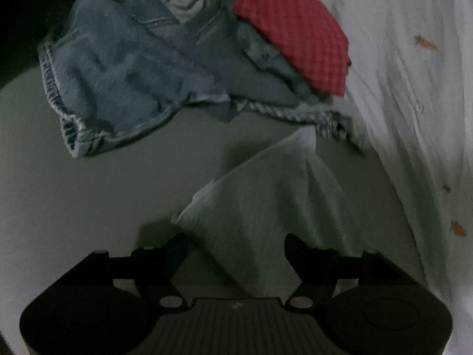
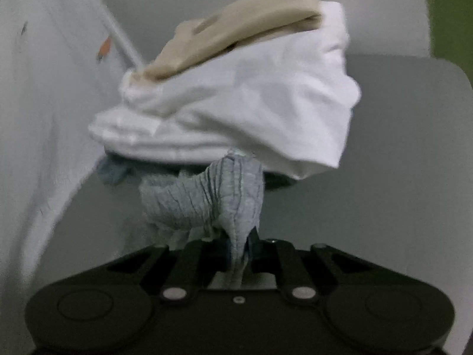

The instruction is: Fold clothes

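Note:
In the left wrist view my left gripper (image 1: 236, 247) is open, its fingers (image 1: 177, 248) straddling a corner of a pale grey-white cloth (image 1: 266, 201) that lies on the table. Beyond it sit crumpled blue denim shorts (image 1: 124, 80) and a red checked cloth (image 1: 289, 29). In the right wrist view my right gripper (image 2: 239, 251) is shut on a bunched blue-grey striped cloth (image 2: 207, 198). That cloth runs up under a stack of a folded white garment (image 2: 236, 112) with a beige one (image 2: 236, 35) on top.
A white garment printed with small carrots (image 1: 414, 88) fills the right side of the left view and shows as the carrot-print garment (image 2: 44, 103) along the left of the right view. Grey table surface (image 1: 74, 192) lies left of the left gripper. A green edge (image 2: 452, 14) shows far right.

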`<state>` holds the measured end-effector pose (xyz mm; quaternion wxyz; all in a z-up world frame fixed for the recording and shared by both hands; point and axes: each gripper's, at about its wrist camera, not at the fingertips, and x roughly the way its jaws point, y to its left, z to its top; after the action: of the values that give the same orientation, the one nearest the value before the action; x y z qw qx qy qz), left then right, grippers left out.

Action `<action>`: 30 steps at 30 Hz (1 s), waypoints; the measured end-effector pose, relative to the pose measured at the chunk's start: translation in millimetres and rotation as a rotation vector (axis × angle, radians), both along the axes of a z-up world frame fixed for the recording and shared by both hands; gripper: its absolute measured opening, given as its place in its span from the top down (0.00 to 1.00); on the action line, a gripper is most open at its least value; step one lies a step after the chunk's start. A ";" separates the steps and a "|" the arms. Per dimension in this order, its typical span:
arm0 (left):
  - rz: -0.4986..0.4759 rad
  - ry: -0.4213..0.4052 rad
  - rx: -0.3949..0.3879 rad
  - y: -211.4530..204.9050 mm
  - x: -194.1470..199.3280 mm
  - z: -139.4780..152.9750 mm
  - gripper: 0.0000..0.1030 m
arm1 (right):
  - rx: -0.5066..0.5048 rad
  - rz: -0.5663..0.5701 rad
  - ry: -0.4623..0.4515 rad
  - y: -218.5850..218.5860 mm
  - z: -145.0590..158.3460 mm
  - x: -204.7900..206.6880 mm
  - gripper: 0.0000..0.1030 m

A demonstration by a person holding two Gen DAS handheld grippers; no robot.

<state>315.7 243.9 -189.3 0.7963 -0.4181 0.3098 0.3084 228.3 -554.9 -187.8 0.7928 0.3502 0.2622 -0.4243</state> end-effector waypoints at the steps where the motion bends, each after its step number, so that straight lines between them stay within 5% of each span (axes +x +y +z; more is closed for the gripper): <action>1: 0.008 0.000 0.009 1.0 3.1 -0.8 0.66 | -0.011 0.000 0.014 2.6 -1.0 2.9 0.89; 3: 0.002 0.003 0.024 4.7 11.1 -2.9 0.95 | 0.010 -0.033 -0.009 3.7 -3.0 1.9 0.89; 8: 0.046 -0.065 0.068 20.3 16.6 12.9 0.96 | 0.067 -0.054 -0.072 -6.7 2.4 -8.2 0.89; 12: -0.049 -0.092 0.146 28.1 10.9 48.7 0.96 | 0.118 -0.070 -0.146 -12.0 11.9 -21.4 0.89; 17: -0.119 0.124 0.174 22.0 11.7 18.5 0.94 | 0.113 -0.054 -0.032 -7.1 -2.3 -11.8 0.85; 19: -0.087 0.146 0.139 21.0 4.6 3.7 0.89 | 0.102 -0.047 0.015 -2.4 -4.5 -7.0 0.73; 25: -0.080 0.089 0.079 24.0 -4.6 6.8 0.61 | -0.123 0.091 0.152 53.3 26.1 8.8 0.12; 30: -0.100 0.064 0.066 18.1 -0.2 6.2 0.38 | -0.185 0.309 0.169 118.3 16.4 45.0 0.00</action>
<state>315.5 262.0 -183.1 0.8137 -0.3654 0.3453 0.2918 273.3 -436.6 -171.4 0.8525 0.1946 0.3382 -0.3478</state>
